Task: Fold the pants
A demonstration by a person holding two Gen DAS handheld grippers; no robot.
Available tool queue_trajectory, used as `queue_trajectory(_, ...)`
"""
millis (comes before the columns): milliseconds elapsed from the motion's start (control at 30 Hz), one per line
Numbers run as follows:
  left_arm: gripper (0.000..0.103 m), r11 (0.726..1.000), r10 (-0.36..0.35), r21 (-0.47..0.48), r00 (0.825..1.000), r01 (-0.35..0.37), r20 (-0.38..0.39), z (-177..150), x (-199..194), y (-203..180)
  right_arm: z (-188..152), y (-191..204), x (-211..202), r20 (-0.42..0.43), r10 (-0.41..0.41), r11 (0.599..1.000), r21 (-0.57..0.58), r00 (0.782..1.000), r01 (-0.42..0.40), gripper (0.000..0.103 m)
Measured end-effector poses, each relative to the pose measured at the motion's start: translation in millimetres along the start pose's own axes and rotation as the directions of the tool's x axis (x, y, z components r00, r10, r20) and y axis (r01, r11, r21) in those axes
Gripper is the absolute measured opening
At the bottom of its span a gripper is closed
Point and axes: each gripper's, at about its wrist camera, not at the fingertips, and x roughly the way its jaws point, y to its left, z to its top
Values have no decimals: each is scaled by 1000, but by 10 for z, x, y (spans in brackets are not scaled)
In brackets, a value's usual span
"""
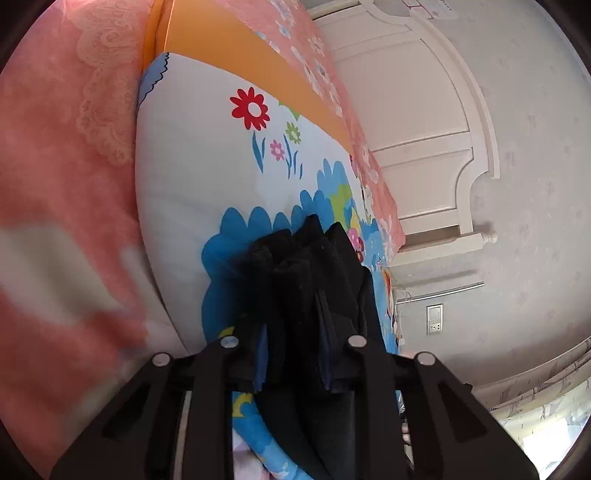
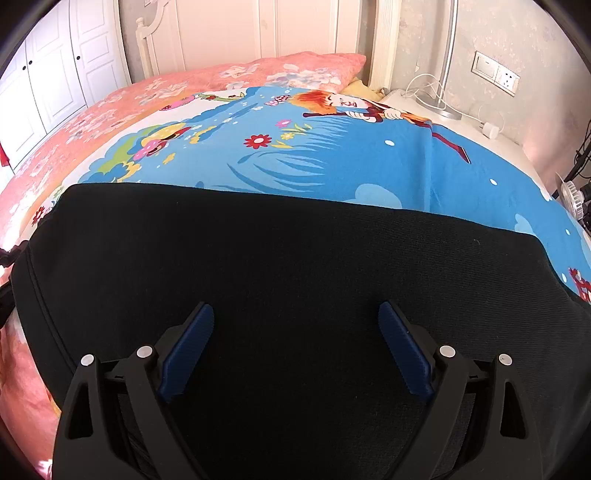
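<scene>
**Bedroom, pants part-folded on the bed**

Bedroom with a white headboard (image 2: 221, 33), pale wallpaper, wardrobe doors (image 2: 48, 81) at one side.

Bed (image 2: 110, 107): pink floral cover, with a blue cartoon-print sheet (image 2: 332, 166) spread over it as your working surface.

Black pants (image 2: 295, 277): in the right wrist view they lie broad and fairly flat across the near part of the sheet, far edge straight.

Left gripper (image 1: 295, 365): your jaws are closed on a bunched, pleated wad of the black fabric, lifted toward the lens with the sheet behind it.

Right gripper (image 2: 295, 350): your jaws stand wide apart just above the flat cloth, gripping nothing.

Progress, as judged: one end is gathered and raised, so a fold looks under way but not laid down. Left to do: bring the held end over the flat part, release, smooth.
</scene>
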Motion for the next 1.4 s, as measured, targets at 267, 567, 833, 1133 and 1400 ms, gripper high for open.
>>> queue_trajectory(267, 16, 1000, -7, 13, 1000, 7, 24, -13, -49, -57, -23, 19, -8, 8, -13, 1000, -6, 1000, 13, 88)
queue_trajectory(567, 29, 1000, -11, 24, 1000, 11, -15, -53, -13, -45, 35, -154, -246, 63, 142, 990, 10, 988, -142, 87)
queue_trajectory(833, 34, 999, -10, 39, 999, 11, -32, -94, 13, -28, 315, -1157, 107, -6, 127, 969, 214, 992, -123, 67)
queue_trajectory(1133, 30, 998, 2, 65, 999, 1, -46, -88, 79, -64, 205, -774, -206, 9, 128, 983, 134, 992, -128, 73)
queue_trajectory(1400, 12, 980, 93, 174, 995, -98, 39, -142, -128, -426, -143, -501, -104, -18, -39, 999, 15, 999, 39, 89)
